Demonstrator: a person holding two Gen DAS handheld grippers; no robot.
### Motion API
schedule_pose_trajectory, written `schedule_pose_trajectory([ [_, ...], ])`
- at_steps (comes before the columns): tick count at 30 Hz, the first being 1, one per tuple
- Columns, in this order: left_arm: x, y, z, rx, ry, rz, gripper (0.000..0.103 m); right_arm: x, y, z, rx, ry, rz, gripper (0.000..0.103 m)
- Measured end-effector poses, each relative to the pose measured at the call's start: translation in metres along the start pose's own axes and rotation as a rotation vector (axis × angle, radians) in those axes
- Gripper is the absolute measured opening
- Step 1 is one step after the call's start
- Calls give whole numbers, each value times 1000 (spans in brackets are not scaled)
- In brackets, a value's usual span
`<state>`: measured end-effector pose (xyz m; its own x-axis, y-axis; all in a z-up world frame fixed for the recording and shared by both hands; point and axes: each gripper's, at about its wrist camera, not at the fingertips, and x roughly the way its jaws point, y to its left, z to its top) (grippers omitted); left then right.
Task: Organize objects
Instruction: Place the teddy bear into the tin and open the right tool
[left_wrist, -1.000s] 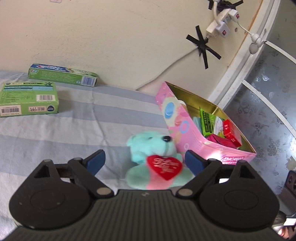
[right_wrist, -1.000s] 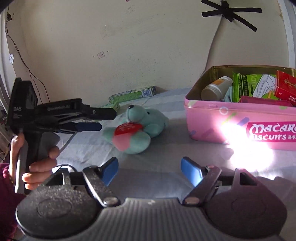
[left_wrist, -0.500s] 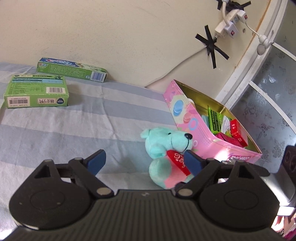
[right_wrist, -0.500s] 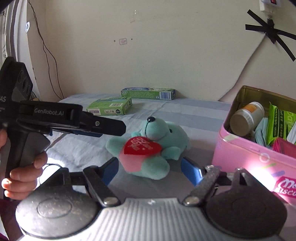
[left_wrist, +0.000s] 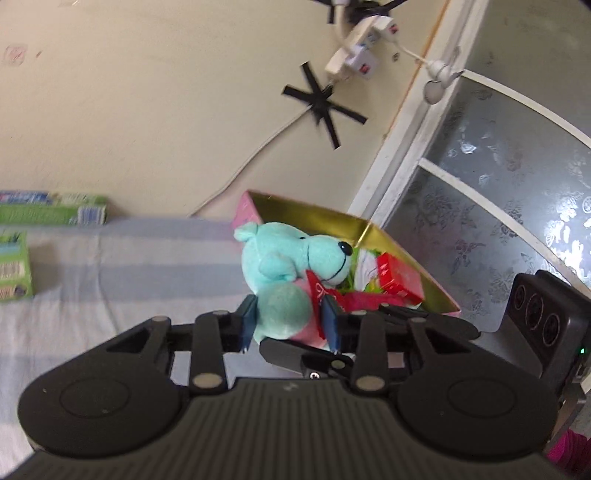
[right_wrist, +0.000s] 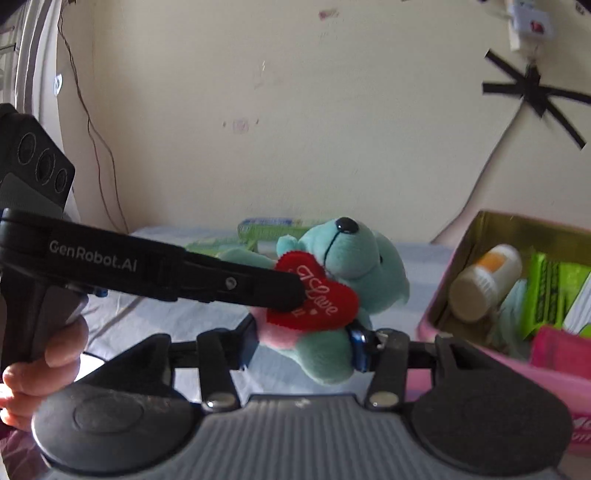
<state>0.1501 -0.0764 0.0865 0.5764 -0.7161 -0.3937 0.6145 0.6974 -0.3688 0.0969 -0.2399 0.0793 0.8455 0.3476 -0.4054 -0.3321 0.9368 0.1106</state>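
Observation:
A teal teddy bear (left_wrist: 288, 266) with a red heart (right_wrist: 314, 295) is held up off the striped bed by both grippers. My left gripper (left_wrist: 290, 325) is shut on the bear's lower body. My right gripper (right_wrist: 306, 341) is also shut on the bear's lower part, from the other side. The left gripper's body (right_wrist: 166, 273) crosses the right wrist view, its tip at the heart. The pink biscuit tin (left_wrist: 314, 218) stands open just behind the bear; in the right wrist view the tin (right_wrist: 443, 295) is at the right.
The tin holds a white bottle (right_wrist: 484, 284), green packets (right_wrist: 546, 291) and a red box (left_wrist: 399, 277). Two green boxes (left_wrist: 14, 266) lie at the left of the bed near the wall. A glass door (left_wrist: 498, 192) stands to the right.
Both grippers have closed on the bear, which lay on the bed before, and it now hangs raised in front of the tin.

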Motion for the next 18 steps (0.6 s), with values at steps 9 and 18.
schedule_pose_trajectory([
  [9,114,-44,33,80,113,-25,42,18,-99,21,48,130,-158,48],
  [18,188,-41,42,15,228,50,50,74,-148,29,17,375,-254,47],
])
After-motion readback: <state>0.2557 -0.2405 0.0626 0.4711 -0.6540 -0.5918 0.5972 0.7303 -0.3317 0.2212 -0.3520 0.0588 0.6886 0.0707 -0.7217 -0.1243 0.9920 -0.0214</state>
